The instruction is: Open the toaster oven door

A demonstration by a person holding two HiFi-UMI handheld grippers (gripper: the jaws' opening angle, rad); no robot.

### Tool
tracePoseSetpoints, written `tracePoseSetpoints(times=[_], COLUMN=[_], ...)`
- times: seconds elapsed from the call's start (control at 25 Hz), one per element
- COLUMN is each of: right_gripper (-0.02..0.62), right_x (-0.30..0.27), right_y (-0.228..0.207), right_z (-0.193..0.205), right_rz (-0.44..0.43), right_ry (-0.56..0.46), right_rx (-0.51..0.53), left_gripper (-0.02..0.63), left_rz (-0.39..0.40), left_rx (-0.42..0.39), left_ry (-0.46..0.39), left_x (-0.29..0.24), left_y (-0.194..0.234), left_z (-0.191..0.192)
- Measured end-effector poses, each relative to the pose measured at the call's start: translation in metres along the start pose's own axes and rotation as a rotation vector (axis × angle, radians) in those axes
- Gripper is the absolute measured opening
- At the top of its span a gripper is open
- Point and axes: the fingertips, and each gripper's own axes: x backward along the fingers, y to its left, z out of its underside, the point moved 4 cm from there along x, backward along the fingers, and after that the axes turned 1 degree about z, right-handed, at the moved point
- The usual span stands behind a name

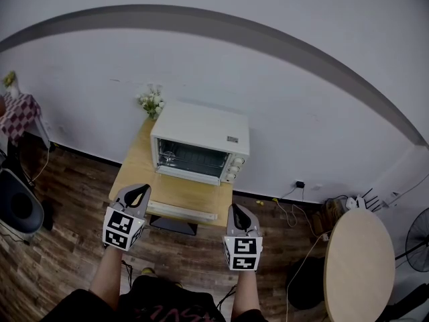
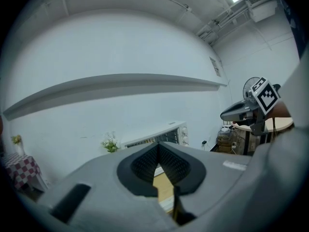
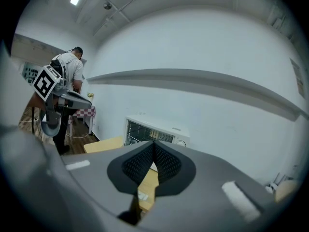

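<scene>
Holds left gripper (image 1: pixel 137 192) and right gripper (image 1: pixel 239 211) side by side at the near edge of the wooden bench (image 1: pixel 134 173), jaws of each pressed together, gripping nothing. Faces the white toaster oven (image 1: pixel 201 127) at the bench's far end against the wall (image 1: pixel 301 99), glass door (image 1: pixel 193 158) toward the grippers, well apart from both, with flowers (image 1: pixel 152 102) just beside its left corner
</scene>
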Motion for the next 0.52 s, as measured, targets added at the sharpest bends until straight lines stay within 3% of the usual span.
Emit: tracePoseSetpoints(times=[0.52], right_gripper=[0.009], right_x=[-0.012], right_y=[0.000], right_z=[-0.004], right_rz=[-0.008], right_ry=[-0.003], right_rx=[-0.022], left_gripper=[-0.008], left_rz=[-0.005], left_rx=[0.008], left_ry=[-0.018], left_x=[0.001], left_y=[0.011], left_z=[0.004])
